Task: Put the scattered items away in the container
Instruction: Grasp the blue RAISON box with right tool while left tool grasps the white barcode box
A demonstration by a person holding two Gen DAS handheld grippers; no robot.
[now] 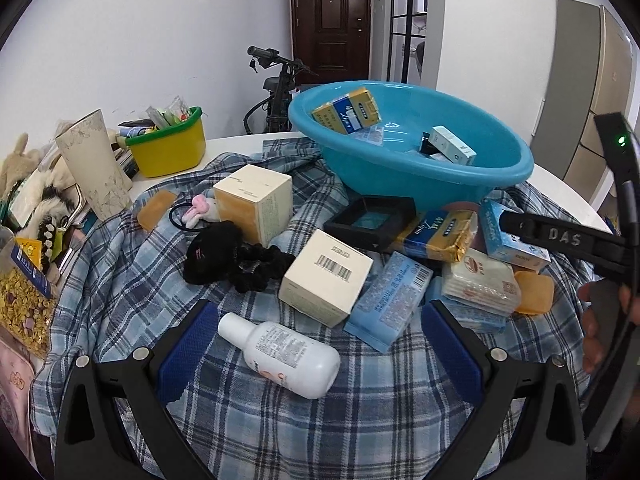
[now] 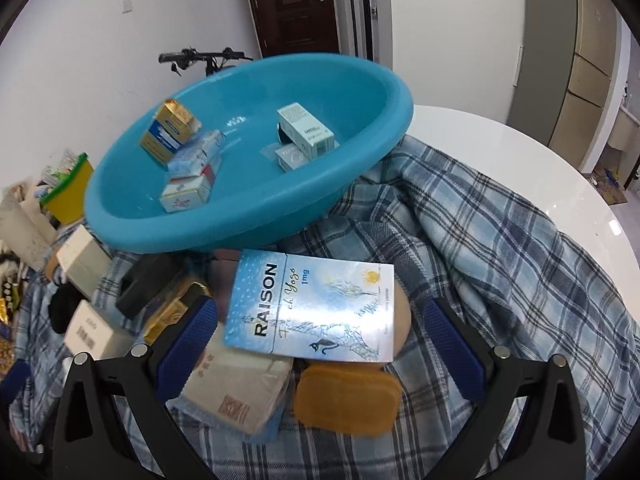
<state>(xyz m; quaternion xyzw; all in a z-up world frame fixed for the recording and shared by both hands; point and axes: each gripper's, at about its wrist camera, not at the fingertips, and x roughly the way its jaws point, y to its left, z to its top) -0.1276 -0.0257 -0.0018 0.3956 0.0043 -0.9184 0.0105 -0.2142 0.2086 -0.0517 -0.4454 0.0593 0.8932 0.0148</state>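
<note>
A blue plastic basin [image 1: 472, 176] stands at the back of a plaid cloth [image 1: 280, 420] and holds several small boxes [image 1: 346, 111]. My left gripper [image 1: 320, 344] is open over a white bottle [image 1: 280, 354] lying on the cloth, with a cream barcode box [image 1: 326, 276] just beyond. My right gripper [image 2: 320, 340] is open around a light blue RAISON box [image 2: 312, 308], which lies on a tissue pack [image 2: 240, 388] and an orange soap [image 2: 346, 398]. The basin [image 2: 200, 232] lies just behind it. The right gripper also shows in the left wrist view [image 1: 560, 240].
On the cloth lie a cream cube box [image 1: 254, 200], a black plush and scrunchie [image 1: 236, 256], a black tray [image 1: 368, 222], a yellow-blue pack [image 1: 434, 234] and a blue packet [image 1: 388, 300]. A yellow bin [image 1: 168, 148] and a tall cup [image 1: 96, 164] stand left.
</note>
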